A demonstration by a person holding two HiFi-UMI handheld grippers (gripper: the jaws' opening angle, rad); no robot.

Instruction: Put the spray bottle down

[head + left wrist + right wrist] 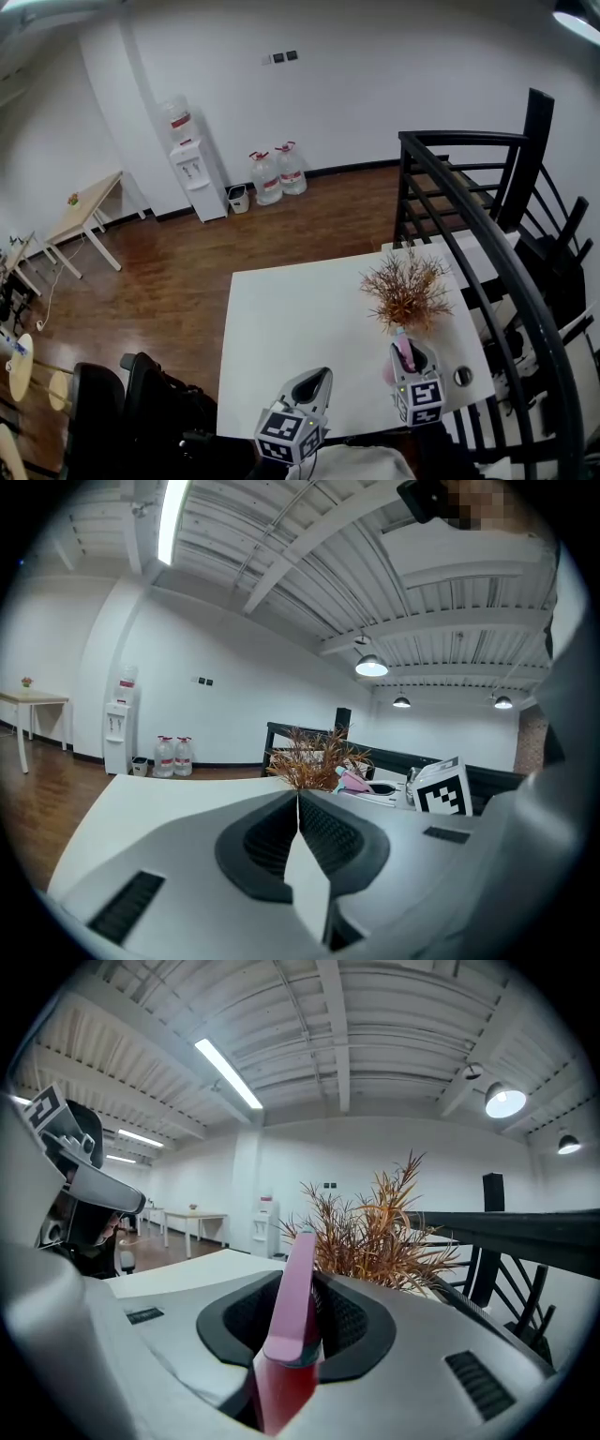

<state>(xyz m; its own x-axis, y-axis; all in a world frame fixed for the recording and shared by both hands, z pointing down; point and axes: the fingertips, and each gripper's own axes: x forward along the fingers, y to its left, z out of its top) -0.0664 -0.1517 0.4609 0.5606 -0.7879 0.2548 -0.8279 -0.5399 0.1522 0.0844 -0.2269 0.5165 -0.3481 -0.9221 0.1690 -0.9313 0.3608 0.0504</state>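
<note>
Legible text, brands, numbers: none. Left cube [289, 437] and right cube [419, 401]: black-and-white square markers, patterns only, no letters or digits; the right cube's marker is also seen in the left gripper view. Jugs [266, 180] on the floor: red-and-white labels, print too small to read. Dispenser [197, 173]: red band on its top bottle, unreadable. Wall plates [279, 57]: dark, no marking discernible.
</note>
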